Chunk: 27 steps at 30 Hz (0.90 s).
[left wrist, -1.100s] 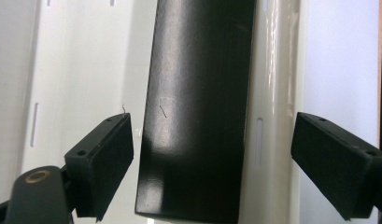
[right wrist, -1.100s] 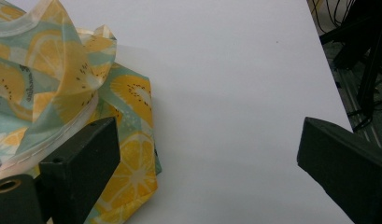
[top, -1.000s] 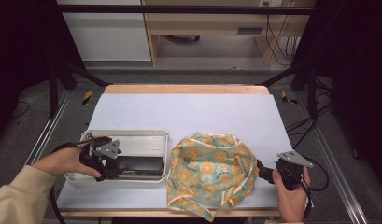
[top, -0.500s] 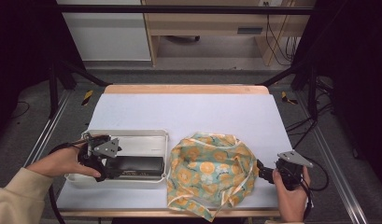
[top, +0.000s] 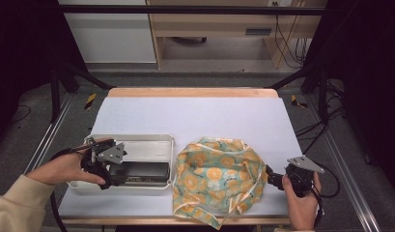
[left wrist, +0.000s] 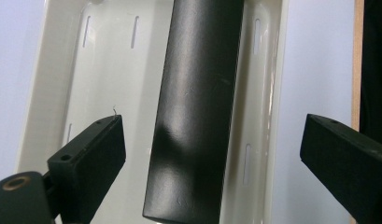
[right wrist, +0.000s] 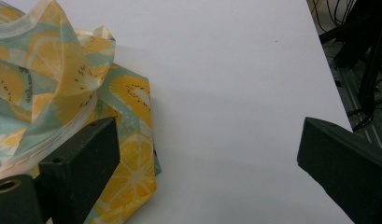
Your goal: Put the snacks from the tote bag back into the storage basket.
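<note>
- Black oblong case lay in white tray, long axis along the tray, directly between left gripper jaws, which had just been opening, untouched.
- Right gripper stood open beside fruit-print cloth.

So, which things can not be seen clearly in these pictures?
- Black box in the white tray: its near end is cut off by the bottom edge of the left gripper view.
- What lies under the fruit-print cloth, high view: hidden by the cloth.
- Cloth, right gripper view: cut off by the left edge.
</note>
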Each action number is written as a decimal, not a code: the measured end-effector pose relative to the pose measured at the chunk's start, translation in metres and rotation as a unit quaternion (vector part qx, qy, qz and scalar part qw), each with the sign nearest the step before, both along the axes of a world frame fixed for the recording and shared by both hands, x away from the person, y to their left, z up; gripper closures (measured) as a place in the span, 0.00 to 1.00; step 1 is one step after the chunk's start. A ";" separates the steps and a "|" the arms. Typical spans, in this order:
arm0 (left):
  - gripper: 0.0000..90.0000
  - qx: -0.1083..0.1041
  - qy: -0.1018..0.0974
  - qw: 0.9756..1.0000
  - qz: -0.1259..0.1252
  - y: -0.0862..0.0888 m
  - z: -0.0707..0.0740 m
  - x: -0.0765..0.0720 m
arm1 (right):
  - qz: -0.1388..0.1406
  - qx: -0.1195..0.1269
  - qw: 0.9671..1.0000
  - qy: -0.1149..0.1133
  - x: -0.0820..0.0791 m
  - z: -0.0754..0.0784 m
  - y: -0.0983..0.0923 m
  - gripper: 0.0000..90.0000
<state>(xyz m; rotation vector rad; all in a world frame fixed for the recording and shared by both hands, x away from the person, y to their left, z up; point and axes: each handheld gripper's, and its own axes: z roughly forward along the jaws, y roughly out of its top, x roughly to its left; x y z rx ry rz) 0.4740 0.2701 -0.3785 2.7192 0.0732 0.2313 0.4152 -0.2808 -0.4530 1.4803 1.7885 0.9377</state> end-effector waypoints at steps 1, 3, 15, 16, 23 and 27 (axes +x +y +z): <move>0.08 0.001 -0.001 1.000 0.001 0.000 0.001 0.000 | -0.001 0.001 1.000 0.000 0.000 0.000 0.000 0.07; 0.08 -0.002 -0.001 1.000 0.003 -0.001 0.001 -0.001 | -0.001 0.001 1.000 0.000 0.000 0.000 0.000 0.07; 0.08 -0.018 -0.015 1.000 0.016 -0.007 0.016 -0.006 | -0.002 0.003 1.000 0.000 0.000 0.000 0.000 0.07; 0.08 -0.017 -0.016 1.000 0.015 -0.008 0.017 -0.006 | -0.002 0.003 1.000 0.000 0.000 0.000 0.000 0.07; 0.08 -0.022 -0.020 0.999 0.015 -0.013 0.021 -0.009 | -0.002 0.002 1.000 0.000 0.000 0.000 -0.001 0.07; 0.08 -0.025 -0.019 0.999 0.026 -0.015 0.024 -0.009 | -0.002 0.002 1.000 0.000 0.000 0.000 -0.001 0.07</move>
